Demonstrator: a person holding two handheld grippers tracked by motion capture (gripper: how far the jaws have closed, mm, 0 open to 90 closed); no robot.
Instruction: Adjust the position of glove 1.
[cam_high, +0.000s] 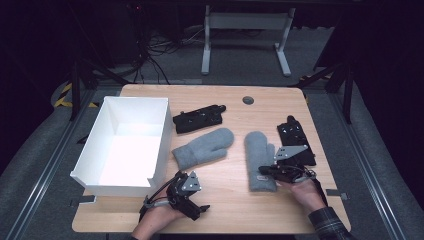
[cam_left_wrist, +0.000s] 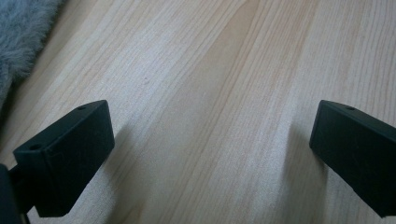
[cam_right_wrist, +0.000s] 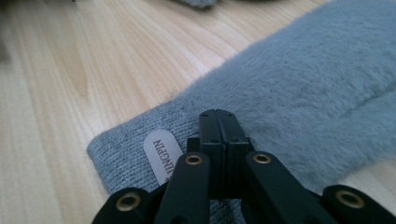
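**R gripper closed over mitten cuff**

R gripper (cam_right_wrist: 219, 116) has jaws pressed together w/ nothing visible between them, tips over the ribbed cuff of the right grey mitten (cam_right_wrist: 299, 88), next to its white label (cam_right_wrist: 161, 154). L gripper (cam_left_wrist: 212, 140) rests on the table (cam_left_wrist: 210, 70), jaws wide apart, holding nothing; left grey mitten (cam_high: 204, 147) lies beside the white box (cam_high: 125, 145).

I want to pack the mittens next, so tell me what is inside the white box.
The white box shows a bare white floor and walls, with no mitten in it. The strip of floor just behind its near wall is hidden. Both grey mittens lie on the table.
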